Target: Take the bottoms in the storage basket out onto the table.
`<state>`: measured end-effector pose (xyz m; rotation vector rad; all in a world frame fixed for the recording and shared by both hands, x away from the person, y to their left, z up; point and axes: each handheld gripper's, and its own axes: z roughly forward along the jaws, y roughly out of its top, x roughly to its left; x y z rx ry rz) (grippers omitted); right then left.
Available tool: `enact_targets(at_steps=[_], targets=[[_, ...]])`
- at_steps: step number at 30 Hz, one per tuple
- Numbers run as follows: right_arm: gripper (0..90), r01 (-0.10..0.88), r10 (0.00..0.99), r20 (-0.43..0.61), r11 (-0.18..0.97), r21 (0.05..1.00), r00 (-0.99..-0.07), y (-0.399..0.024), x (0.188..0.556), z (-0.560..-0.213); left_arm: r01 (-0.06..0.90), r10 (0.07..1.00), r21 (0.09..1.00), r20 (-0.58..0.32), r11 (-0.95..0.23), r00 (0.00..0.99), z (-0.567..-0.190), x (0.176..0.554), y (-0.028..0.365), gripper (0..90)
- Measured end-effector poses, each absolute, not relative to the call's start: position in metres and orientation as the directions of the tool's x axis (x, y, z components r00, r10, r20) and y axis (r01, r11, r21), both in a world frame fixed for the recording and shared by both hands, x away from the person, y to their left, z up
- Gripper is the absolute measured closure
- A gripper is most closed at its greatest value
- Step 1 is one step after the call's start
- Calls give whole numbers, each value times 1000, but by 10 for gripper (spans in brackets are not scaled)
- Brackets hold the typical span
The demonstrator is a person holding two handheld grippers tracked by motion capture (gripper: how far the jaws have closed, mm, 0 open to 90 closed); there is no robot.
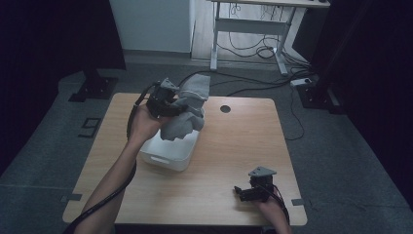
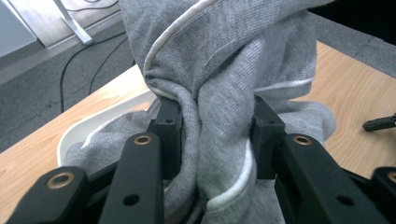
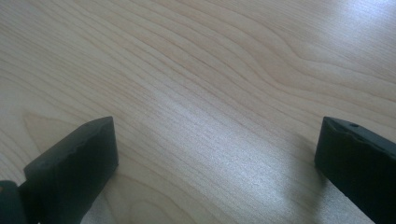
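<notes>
While the left claw (image 1: 181, 108) hung above the far end of the white bin (image 1: 168, 155), it was clenched on a bunched fold of the grey garment (image 1: 191, 105), gripping it at mid-height. In the left gripper view the two black pads (image 2: 169, 135) pressed into the cloth (image 2: 224, 93) from either side, squeezing it into a narrow waist between them, with white piping running over the folds above and below the grip. The garment was lifted: its upper part rose past the claw and stood higher than the bin, while its lower part trailed down into the bin's far end, where the pale rim (image 2: 88, 128) curved round it. The bin sat on the wooden surface (image 1: 229, 146), on the left half, its near end showing a handle slot toward the person. The hand (image 1: 142, 126) holding the left claw hovered just over the bin's left edge, and its cable ran back along the forearm. The right claw (image 1: 240, 191) rested well apart from the bin, near the surface's near right corner, pointing leftward toward the bin's side. In the right gripper view its jaws stood wide and released, with bare wood grain (image 3: 210, 93) between them and nothing held. A round hole (image 1: 225, 108) in the surface lay just beyond the bin, to its right.
</notes>
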<state>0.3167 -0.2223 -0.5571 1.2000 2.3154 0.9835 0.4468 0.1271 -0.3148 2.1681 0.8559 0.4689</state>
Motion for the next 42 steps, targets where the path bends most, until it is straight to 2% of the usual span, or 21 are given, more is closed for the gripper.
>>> enact_targets(at_steps=[23,42], targets=[[0,573,815,8,401,715,-580,-222,317,-557,357,636,771,79,-527,768,-302,435,82,624],[0,571,815,7,400,717,-580,-222,317,-557,319,577,768,80,-556,813,-317,432,27,624]])
